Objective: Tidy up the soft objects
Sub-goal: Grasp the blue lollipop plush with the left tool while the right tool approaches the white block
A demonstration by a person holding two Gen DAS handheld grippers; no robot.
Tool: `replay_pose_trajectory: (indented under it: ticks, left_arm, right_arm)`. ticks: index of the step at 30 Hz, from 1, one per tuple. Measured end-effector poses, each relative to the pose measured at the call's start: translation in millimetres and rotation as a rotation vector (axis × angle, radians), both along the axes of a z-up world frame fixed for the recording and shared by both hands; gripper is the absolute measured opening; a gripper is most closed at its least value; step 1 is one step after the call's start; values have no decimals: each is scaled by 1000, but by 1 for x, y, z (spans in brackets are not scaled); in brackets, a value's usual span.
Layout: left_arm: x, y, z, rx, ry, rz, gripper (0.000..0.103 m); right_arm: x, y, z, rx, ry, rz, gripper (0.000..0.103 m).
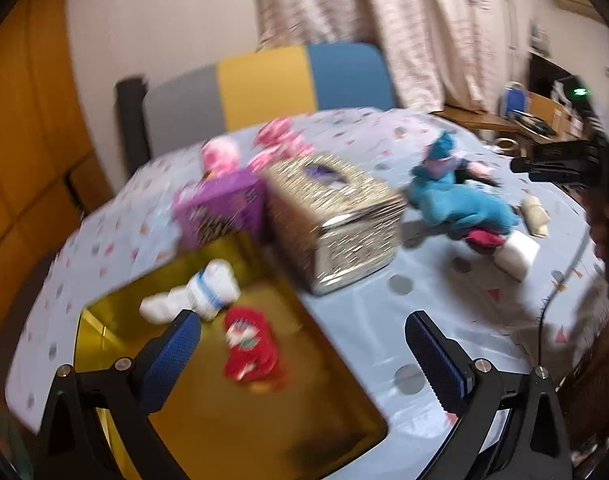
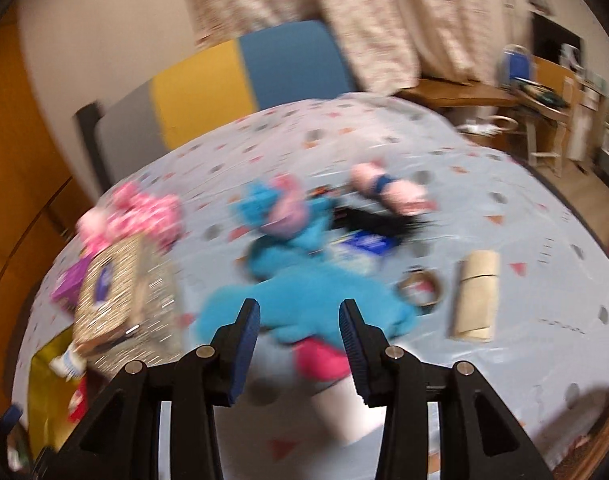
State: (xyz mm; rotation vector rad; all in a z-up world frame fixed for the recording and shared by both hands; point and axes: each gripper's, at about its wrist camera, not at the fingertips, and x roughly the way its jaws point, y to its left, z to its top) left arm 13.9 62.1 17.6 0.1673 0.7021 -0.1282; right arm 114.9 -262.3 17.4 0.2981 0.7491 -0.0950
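Our right gripper, spread and empty, hangs just short of the blue plush toy, which lies mid-table, long axis across the jaws. Our left gripper, wide open, is farther off, over the yellow tray at the table's near edge.

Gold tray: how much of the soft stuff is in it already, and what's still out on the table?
Done: a white rolled sock and a red one lie in the gold tray. In hand: nothing; the left gripper and right gripper are both open and empty. Left: the blue plush toy, a pink-and-white sock, a pink rolled sock and pink plush pieces.
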Motion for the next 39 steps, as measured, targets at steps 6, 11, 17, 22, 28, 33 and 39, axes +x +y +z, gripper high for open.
replay_pose_trajectory:
  ticks: [6,11,17,22,28,33,39]
  left_arm:
    - [3,-36,9,50,-69,-140,103]
    - [20,-72,14,69,-62,-239,103]
    - [45,-121,14,127,-24,-331,103]
    - [64,-163,6,211,-7,-434,102]
    - [95,-205,-8,257,51,-524,97]
    - [120,-241,-24,324,67,-600,97]
    - [159,-269,-48,385,119,-625,97]
  right_arm:
    - [-10,-75,-19,107,7,-251,41]
    - [-18,-105,-31,283,11,-323,46]
    - [-16,-107,-36,339,17,-306,46]
    - [-17,-111,-41,381,21,-314,46]
    - [-18,-116,-45,429,26,-320,47]
    - [-15,-116,-48,456,36,-303,50]
    - [-13,-118,-52,488,44,-295,51]
